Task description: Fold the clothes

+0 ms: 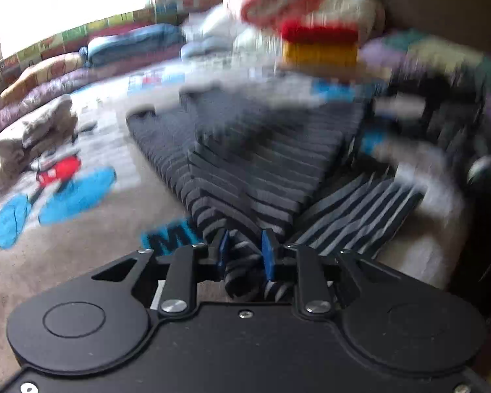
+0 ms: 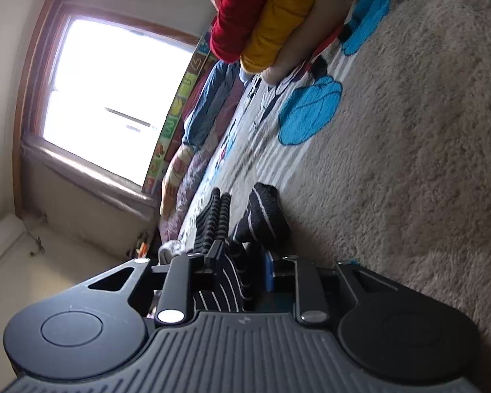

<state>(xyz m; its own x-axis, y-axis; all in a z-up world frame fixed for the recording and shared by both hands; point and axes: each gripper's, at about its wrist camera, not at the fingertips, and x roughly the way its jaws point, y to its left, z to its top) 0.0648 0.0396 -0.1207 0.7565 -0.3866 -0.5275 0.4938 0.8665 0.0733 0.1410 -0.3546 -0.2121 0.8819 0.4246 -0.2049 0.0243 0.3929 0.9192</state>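
A dark garment with thin grey stripes (image 1: 262, 163) lies partly folded on the bed, blurred in the left wrist view. My left gripper (image 1: 245, 252) is shut on a bunched edge of it at the near end; the cloth fills the gap between the blue pads (image 1: 268, 255). In the right wrist view, which is rolled on its side, another part of the striped garment (image 2: 265, 216) rises from the blanket. My right gripper (image 2: 242, 262) is open: the cloth rests against one finger and stands clear of the blue pad (image 2: 269, 270) opposite.
A beige fleece blanket (image 1: 81, 262) with blue and red cartoon print covers the bed (image 2: 409, 131). A stack of folded clothes, red over yellow (image 1: 320, 42), sits at the far end (image 2: 268, 16). A crumpled grey garment (image 1: 39, 134) lies left. Quilts (image 1: 49, 75) line the window (image 2: 114, 98).
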